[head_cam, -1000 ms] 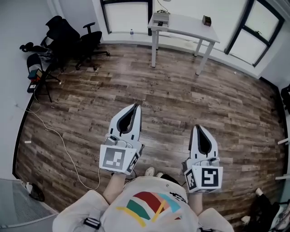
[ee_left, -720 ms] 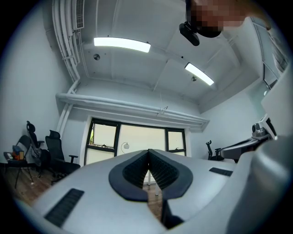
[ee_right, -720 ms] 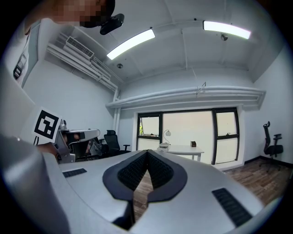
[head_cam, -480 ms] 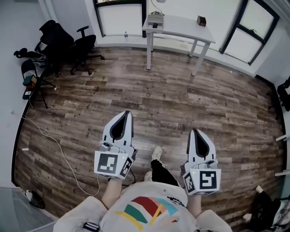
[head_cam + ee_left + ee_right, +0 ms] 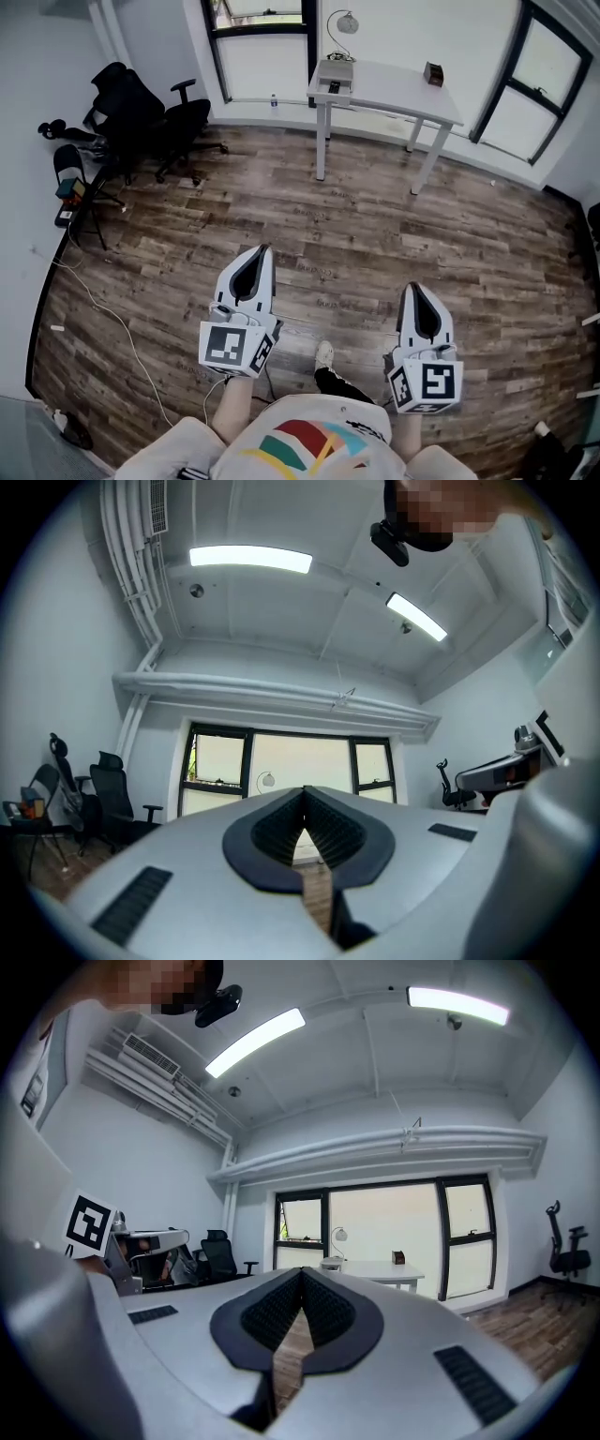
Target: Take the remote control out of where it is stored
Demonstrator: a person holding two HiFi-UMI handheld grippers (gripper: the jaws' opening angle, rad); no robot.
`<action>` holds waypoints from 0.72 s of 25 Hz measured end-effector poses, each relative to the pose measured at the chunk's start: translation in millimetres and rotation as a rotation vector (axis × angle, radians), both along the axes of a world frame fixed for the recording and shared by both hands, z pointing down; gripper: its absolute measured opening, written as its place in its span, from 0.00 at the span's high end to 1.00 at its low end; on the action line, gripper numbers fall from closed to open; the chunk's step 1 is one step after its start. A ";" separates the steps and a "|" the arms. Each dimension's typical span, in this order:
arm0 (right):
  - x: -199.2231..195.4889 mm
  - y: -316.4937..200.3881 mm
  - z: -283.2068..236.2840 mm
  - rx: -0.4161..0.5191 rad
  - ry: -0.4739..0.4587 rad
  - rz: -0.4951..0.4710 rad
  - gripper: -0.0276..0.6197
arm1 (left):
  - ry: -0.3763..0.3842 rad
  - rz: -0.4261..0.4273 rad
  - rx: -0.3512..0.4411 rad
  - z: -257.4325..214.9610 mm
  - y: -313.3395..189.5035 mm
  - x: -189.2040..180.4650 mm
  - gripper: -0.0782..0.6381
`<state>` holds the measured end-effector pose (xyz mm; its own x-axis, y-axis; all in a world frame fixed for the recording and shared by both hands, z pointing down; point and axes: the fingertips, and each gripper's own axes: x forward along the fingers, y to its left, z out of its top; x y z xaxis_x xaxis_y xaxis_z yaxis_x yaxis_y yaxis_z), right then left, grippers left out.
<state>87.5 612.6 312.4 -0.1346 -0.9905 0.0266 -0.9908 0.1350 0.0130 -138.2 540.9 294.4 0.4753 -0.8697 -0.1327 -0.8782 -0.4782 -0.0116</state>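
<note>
I see no remote control clearly. A white table (image 5: 394,86) stands far ahead by the windows, also in the right gripper view (image 5: 380,1269). On its left end sits a grey box (image 5: 333,73) with a small dark item on top that is too small to identify. My left gripper (image 5: 266,249) and right gripper (image 5: 413,287) hang over the wooden floor, well short of the table. Both are shut with nothing between the pads, as the left gripper (image 5: 303,789) and right gripper (image 5: 301,1269) views show.
Black office chairs (image 5: 150,103) crowd the left wall. A white cable (image 5: 112,319) trails over the floor at left. A desk lamp (image 5: 345,21) and a small brown box (image 5: 432,73) stand on the table. The person's foot (image 5: 323,354) shows between the grippers.
The person has taken a step and both grippers sit lower in the head view. The view has tilted, showing more of the windows. Both stay shut.
</note>
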 end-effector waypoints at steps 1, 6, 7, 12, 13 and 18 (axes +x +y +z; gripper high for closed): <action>3.7 -12.6 0.2 -0.002 0.001 0.001 0.95 | -0.006 0.004 0.007 -3.0 -11.6 5.0 0.88; 16.1 -77.5 2.0 -0.021 0.006 -0.010 0.95 | 0.007 0.009 0.017 -10.7 -69.3 25.2 0.88; 17.3 -88.9 1.2 -0.017 0.010 -0.015 0.95 | 0.010 0.009 0.017 -10.4 -79.3 27.7 0.88; 28.6 -144.5 2.6 -0.012 0.031 -0.032 0.95 | -0.016 -0.028 0.011 -5.3 -134.5 33.8 0.88; 30.3 -153.9 4.2 -0.010 0.033 -0.037 0.96 | -0.023 -0.049 0.008 -4.2 -143.5 29.7 0.88; 28.1 -203.3 7.7 -0.002 0.004 -0.100 0.95 | -0.031 -0.126 -0.005 -7.9 -176.4 7.6 0.88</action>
